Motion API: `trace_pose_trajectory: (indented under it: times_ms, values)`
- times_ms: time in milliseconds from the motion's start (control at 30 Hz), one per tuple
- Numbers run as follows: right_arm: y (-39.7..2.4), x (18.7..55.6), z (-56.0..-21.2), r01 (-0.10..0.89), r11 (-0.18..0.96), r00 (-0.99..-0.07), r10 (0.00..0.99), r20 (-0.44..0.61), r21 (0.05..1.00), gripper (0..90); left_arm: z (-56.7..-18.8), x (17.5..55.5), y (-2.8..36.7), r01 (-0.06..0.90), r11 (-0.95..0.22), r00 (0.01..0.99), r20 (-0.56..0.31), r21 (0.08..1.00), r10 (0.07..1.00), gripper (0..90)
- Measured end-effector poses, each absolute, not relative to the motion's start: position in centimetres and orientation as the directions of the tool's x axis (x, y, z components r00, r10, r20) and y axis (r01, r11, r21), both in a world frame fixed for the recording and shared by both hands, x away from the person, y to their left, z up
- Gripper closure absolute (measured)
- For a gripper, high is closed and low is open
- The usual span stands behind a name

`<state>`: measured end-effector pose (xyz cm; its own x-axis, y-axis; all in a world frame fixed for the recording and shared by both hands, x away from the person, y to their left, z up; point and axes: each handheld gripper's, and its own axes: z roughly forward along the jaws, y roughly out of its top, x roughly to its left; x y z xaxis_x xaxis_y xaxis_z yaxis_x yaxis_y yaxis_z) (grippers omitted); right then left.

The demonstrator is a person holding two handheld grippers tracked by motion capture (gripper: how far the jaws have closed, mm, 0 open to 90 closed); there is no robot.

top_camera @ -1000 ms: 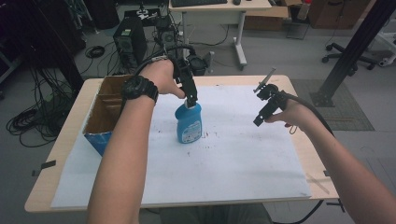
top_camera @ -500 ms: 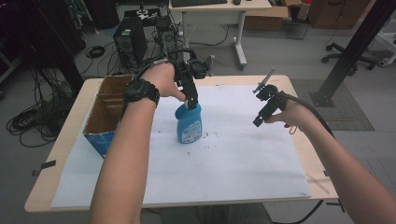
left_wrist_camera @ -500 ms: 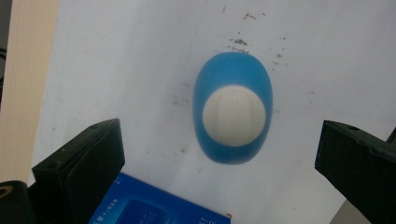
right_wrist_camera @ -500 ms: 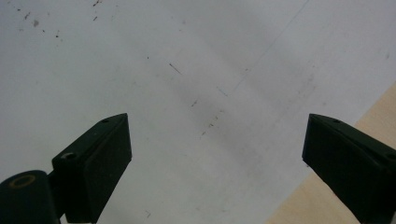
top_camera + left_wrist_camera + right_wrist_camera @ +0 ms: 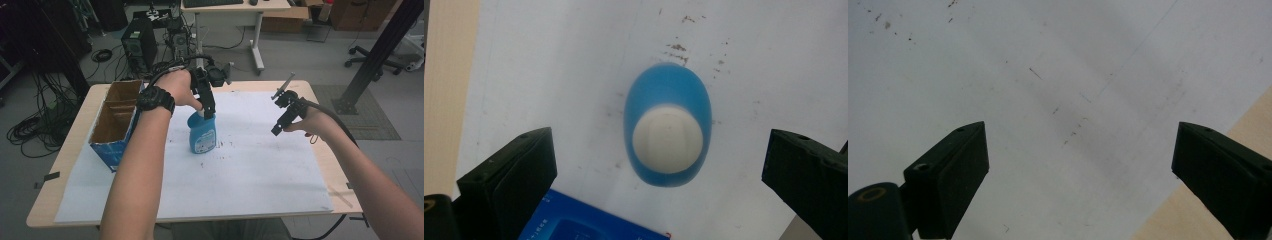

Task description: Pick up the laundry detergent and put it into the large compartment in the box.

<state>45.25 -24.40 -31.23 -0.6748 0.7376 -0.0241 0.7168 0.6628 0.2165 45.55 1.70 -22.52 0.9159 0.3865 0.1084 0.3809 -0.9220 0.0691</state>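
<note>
A blue bottle (image 5: 202, 133) stands upright near the middle of a white paper sheet (image 5: 250, 170) that covers a light wooden table (image 5: 70, 165). All places below are relative to the bottle.

Step in hand, as I judge it: approach for a top-down grasp. The left gripper (image 5: 209, 107) hangs directly above the bottle, pointing down. In the left gripper view its two black jaws stand wide apart, w/ the bottle's cap (image 5: 667, 141) between them and nothing held. Whether a jaw touches the bottle can't be told from the high view.

Next move prob. calls for lowering until the jaws flank the neck or shoulders, then closing. The body is oval from above, so squeezing across the narrow width should seat better than across the long one.

The right gripper (image 5: 278, 127) hovers well to the right of the bottle, over bare paper; jaws wide apart, empty.

Materials & shapes: bottle looks like smooth, glossy plastic, oval in section, w/ a round off-white cap and a printed label on the front. Paper is matte, w/ small dark specks just beside the bottle. Just left of the bottle sits an open box (image 5: 116, 122), brown cardboard inside, blue outside, w/ dividers.
</note>
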Motion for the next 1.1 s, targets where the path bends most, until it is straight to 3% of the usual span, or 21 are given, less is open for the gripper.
trace_pose_trajectory:
  times_ms: [567, 1100]
  values:
    - [-24.4, 45.2, -31.2, 0.719, 0.66, -0.672, 0.74, -0.025, 0.219, 8.0, -23.4, 45.5, 1.9, 0.391, -0.917, 0.913, 0.096, 0.078, 0.397, 1.5]
    - [-24.0, 45.3, -31.7, 0.71, 0.672, -0.682, 0.73, -0.03, 0.213, 7.9, -27.4, 46.0, 1.7, 0.397, -0.916, 0.914, 0.073, 0.055, 0.4, 1.8]
